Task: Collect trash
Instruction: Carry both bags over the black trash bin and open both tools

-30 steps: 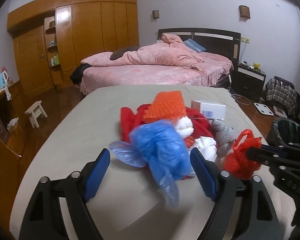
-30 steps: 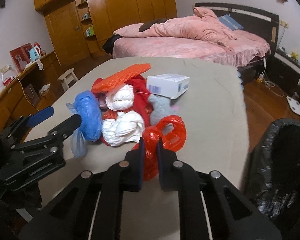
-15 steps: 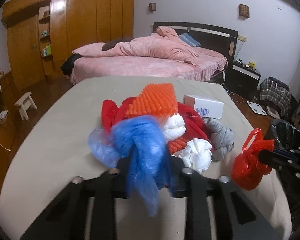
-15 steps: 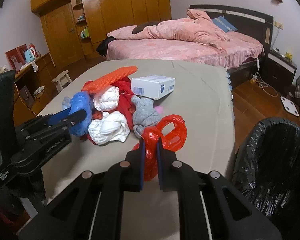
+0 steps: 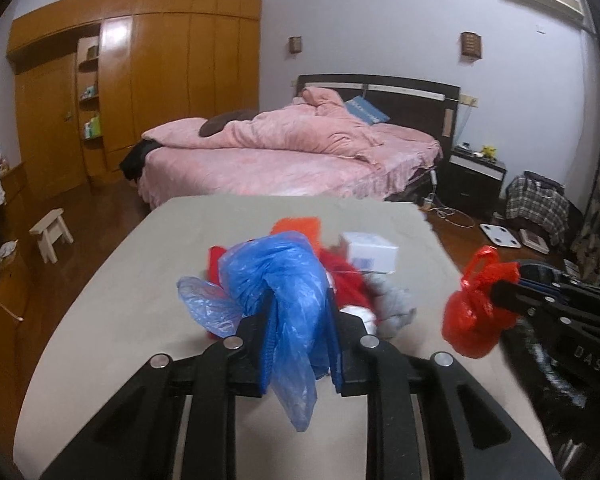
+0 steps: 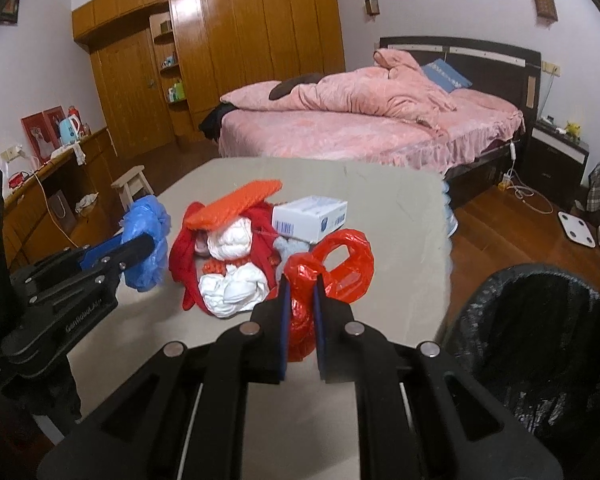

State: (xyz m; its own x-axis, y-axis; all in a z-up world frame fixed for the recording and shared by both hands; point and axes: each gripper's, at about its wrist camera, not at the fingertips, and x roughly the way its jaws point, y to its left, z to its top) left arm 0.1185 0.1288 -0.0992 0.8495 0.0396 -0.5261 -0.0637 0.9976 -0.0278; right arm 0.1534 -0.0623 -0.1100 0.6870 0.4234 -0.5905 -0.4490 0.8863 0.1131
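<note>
A: We have the left gripper (image 5: 298, 320) clamped on the blue plastic bag (image 5: 276, 280). The bag bunches between the two blue pads, with a loose tail hanging below them and a paler flap sticking out to the left.

B: Agreed. From the right wrist camera we see that same bag (image 6: 146, 236) lifted at the left edge of the table (image 6: 400, 208), beside the pile and apart from it.

A: Our right gripper (image 6: 299, 300) is closed tight on the red plastic bag (image 6: 332, 268). Its handle loop stands up behind the fingers; the body is squeezed between the pads.

B: In the left view the red bag (image 5: 478, 304) hangs off the tip of the right gripper (image 5: 500, 290), near the table's right edge.

A: We note the rest of the trash in a heap mid-table: an orange mesh pad (image 6: 236, 204) on top, red cloth (image 6: 180, 252) underneath, white crumpled paper (image 6: 232, 288) in front, a grey wad (image 5: 392, 304) to the right.

B: And a white box (image 6: 310, 218) with a barcode leans against the heap's far right side.

A: The black-lined trash bin (image 6: 540, 344) stands on the floor just off the table's right edge, mouth open towards us.

B: Behind it all we log a pink bed (image 6: 360, 128) and a wooden wardrobe (image 6: 220, 40).
</note>
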